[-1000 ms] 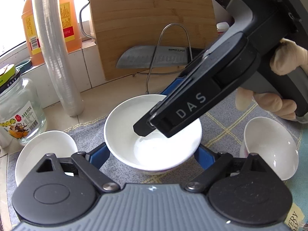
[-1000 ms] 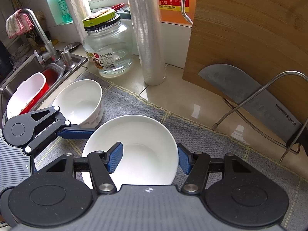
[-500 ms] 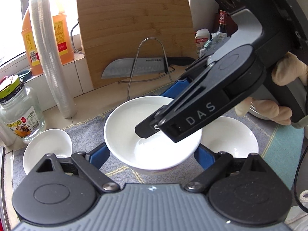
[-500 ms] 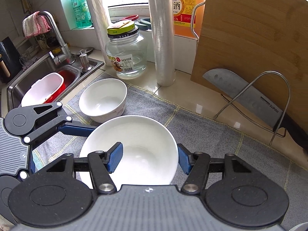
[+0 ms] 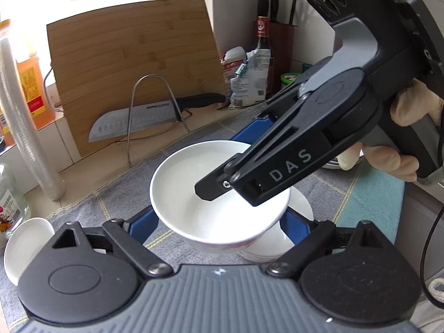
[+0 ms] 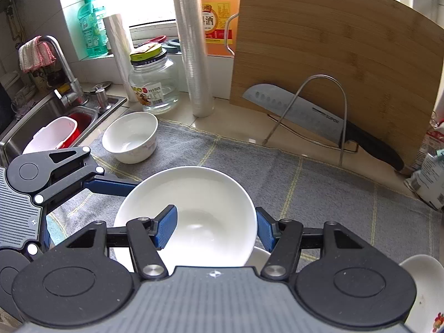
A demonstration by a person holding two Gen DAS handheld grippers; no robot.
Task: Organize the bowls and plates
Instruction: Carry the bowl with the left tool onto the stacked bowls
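A white bowl [image 5: 191, 194] is held in the air between both grippers; it also shows in the right wrist view [image 6: 194, 202]. My left gripper [image 5: 219, 219] has its blue pads on the bowl's two outer sides. My right gripper [image 6: 216, 226] grips the bowl's rim, one finger [image 6: 165, 224] inside and one outside. The bowl hangs just above a second white bowl [image 5: 280, 238] on the grey mat [image 6: 319, 188]. A third white bowl [image 6: 130, 136] stands on the mat's left end, near the sink; it shows in the left wrist view [image 5: 25, 244] too.
A bamboo cutting board [image 6: 333, 50] and a cleaver [image 6: 299, 111] lean in a wire rack at the back. A glass jar [image 6: 152, 83], a plastic roll [image 6: 194, 55] and oil bottle stand behind. The sink [image 6: 50, 127] lies left. White dishes [image 6: 424, 291] sit right.
Both grippers have lifted the bowl and carried it to the right. It now hangs over the second bowl, which was beside it before.
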